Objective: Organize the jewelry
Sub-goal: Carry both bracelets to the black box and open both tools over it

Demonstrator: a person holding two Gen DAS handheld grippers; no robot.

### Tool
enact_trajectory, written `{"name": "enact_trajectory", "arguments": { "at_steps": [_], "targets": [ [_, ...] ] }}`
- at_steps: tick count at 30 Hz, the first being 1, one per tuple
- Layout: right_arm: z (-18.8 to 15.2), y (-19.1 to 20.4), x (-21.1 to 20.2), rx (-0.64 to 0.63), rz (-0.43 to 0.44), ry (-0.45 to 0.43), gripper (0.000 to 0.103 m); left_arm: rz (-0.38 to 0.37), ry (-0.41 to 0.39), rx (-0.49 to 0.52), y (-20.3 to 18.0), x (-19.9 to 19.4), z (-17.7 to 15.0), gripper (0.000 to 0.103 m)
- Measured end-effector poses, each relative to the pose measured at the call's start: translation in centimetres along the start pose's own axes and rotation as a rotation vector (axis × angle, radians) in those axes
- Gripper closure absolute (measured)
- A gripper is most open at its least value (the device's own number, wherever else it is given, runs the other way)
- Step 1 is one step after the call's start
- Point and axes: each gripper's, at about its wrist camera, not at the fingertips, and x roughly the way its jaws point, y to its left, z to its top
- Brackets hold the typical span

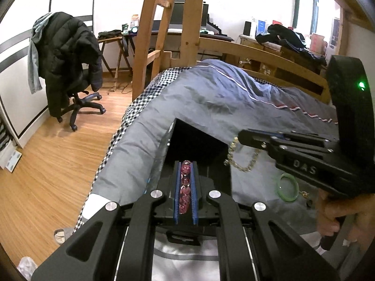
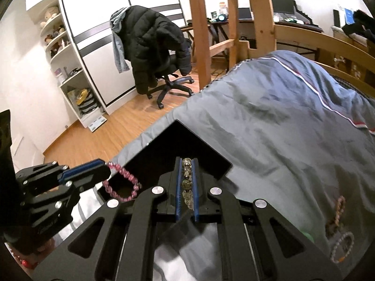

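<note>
My left gripper is shut on a pink bead bracelet, held over a black jewelry box on the bed. In the right wrist view the same left gripper shows with the pink bracelet hanging from it. My right gripper is shut on a yellowish clear bead bracelet above the black box. In the left wrist view the right gripper has that bracelet dangling.
A green bangle lies on the grey quilt. More bead bracelets lie on the quilt at the right. A desk chair with a black jacket, wooden bed posts and a white shelf stand beyond.
</note>
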Motion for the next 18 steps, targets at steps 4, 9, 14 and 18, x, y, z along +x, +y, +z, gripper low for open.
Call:
{"name": "enact_trajectory", "arguments": {
  "at_steps": [4,9,14,18],
  "targets": [
    [0.3,0.1,1.5,-0.014,0.011,0.006,0.094,0.005,0.010,-0.007,0.5,0.6,-0.1,0.095],
    [0.2,0.2,3.1,-0.018,0.024,0.023,0.094,-0.020,0.013,-0.001,0.3,0.8,-0.2,0.095],
    [0.0,0.6,3.9,-0.021,0.038,0.035,0.094,-0.035,0.011,-0.006,0.1,0.7,-0.3,0.095],
    [-0.2,0.9,4.4,-0.022,0.043,0.048,0.094,-0.015,0.023,-0.006,0.3,1.0,-0.4,0.095]
  ]
}}
